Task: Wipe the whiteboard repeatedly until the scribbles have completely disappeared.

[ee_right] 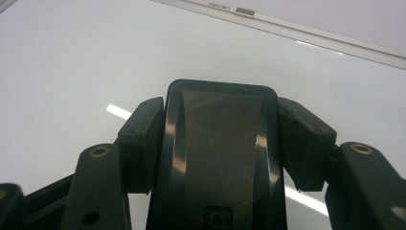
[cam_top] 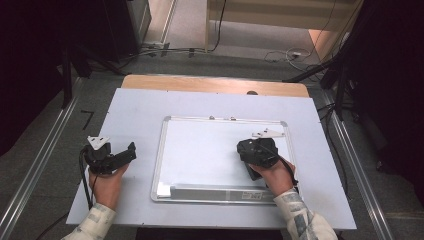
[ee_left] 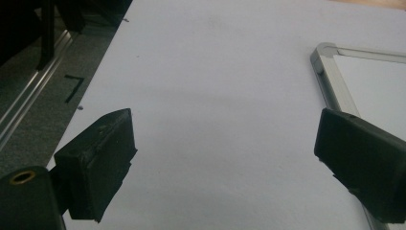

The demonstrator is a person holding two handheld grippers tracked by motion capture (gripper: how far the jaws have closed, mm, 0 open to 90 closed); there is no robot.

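Observation:
A white-surfaced whiteboard (cam_top: 205,150) with a silver frame lies flat in the middle of the table. My right gripper (cam_top: 247,150) is over its right part, shut on a black eraser (ee_right: 222,143) that stands between the jaws just above the whiteboard surface (ee_right: 95,57). Whether the eraser touches the board I cannot tell. My left gripper (cam_top: 127,152) rests over the bare table to the left of the board, its jaws wide open with nothing between them (ee_left: 225,143). The board's near corner (ee_left: 330,72) shows beside the left gripper's right jaw.
A pale sheet (cam_top: 135,110) covers the table, with a strip of wood (cam_top: 215,84) at the far edge. The board's silver tray (cam_top: 215,192) runs along its near side. Metal rails (cam_top: 40,165), cables and dark stands surround the table on the floor.

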